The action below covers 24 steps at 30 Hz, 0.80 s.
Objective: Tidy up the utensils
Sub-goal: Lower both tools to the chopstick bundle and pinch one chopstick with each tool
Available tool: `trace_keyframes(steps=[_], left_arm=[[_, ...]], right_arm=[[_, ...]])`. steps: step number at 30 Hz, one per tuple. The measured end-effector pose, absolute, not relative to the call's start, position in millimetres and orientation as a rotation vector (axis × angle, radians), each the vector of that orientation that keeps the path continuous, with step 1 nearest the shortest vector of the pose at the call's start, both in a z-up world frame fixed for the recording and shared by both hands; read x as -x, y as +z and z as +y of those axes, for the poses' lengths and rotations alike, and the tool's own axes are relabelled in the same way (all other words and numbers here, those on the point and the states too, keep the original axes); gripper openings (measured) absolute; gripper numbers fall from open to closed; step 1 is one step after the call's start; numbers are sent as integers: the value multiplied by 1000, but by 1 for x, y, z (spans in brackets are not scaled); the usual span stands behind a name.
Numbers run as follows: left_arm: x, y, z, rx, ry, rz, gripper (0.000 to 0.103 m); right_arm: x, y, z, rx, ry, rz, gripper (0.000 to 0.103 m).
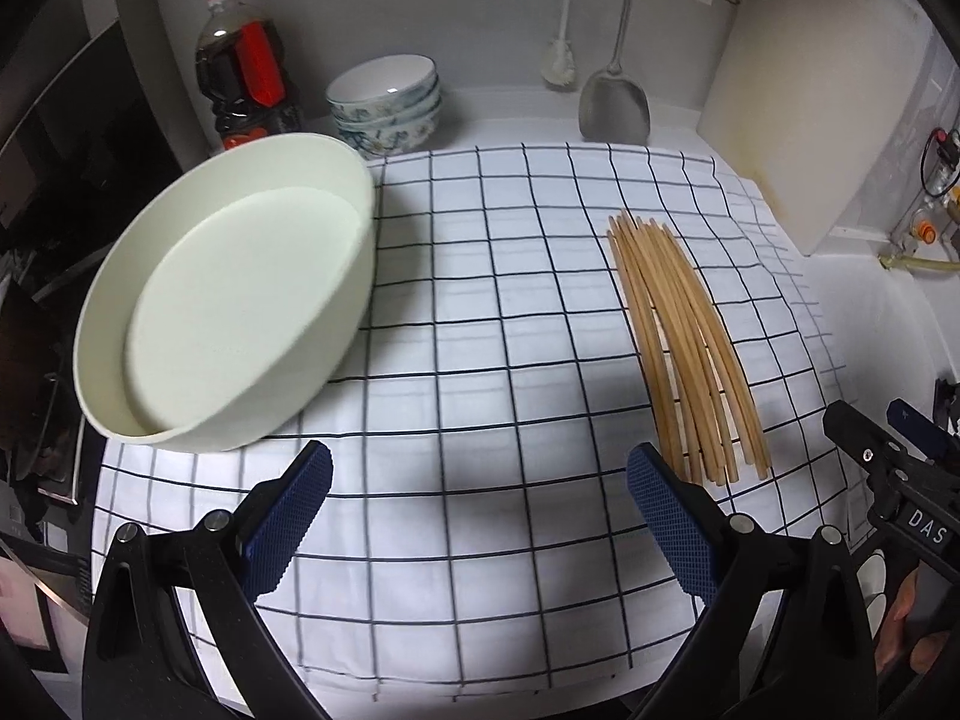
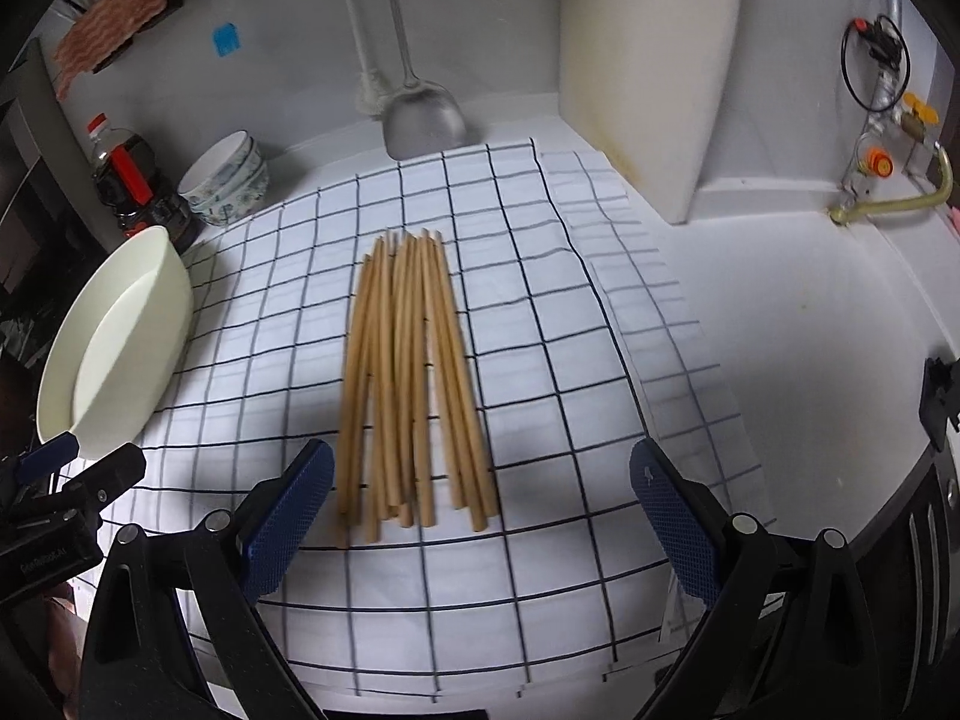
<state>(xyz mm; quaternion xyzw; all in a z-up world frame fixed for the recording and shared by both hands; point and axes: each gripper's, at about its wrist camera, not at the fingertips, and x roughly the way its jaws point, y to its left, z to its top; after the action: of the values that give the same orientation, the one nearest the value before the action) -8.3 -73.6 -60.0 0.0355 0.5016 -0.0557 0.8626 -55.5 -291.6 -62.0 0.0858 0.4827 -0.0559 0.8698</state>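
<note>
- left tool point(image 1: 480, 492): jaws spread wide, nothing between the blue pads, hovering over the checked cloth point(image 1: 480, 312) between the tub and the chopsticks.
- right tool point(image 2: 480, 492): jaws spread wide too, gripping nothing; near ends of the chopsticks sit just ahead of the gap, closer to its left pad.
- chopsticks point(image 2: 408, 378): loose wooden bundle lying flat on the cloth, fanned out at the near end, tips bunched at the far end.
- cream oval tub point(image 1: 240, 306): on the left side of the cloth, tilted, empty inside. well apart from the chopsticks.
- back of the white surface point(image 2: 780, 312): stacked bowls point(image 1: 387, 105), dark sauce bottle point(image 1: 243, 78), metal spatula point(image 1: 615, 96), brush point(image 1: 561, 60), cutting board point(image 1: 816, 108) leaning on the wall.
</note>
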Motion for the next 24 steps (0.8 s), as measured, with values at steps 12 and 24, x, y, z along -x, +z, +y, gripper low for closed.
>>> trace_keyframes(steps=[12, 24], left_arm=[[-9, -97, -118, -111, -152, 1034, 97], [-27, -115, -137, -97, -154, 1018, 97]], right_arm=[[42, -101, -318, -154, -97, 983, 94], [15, -118, -332, -148, -89, 954, 94]])
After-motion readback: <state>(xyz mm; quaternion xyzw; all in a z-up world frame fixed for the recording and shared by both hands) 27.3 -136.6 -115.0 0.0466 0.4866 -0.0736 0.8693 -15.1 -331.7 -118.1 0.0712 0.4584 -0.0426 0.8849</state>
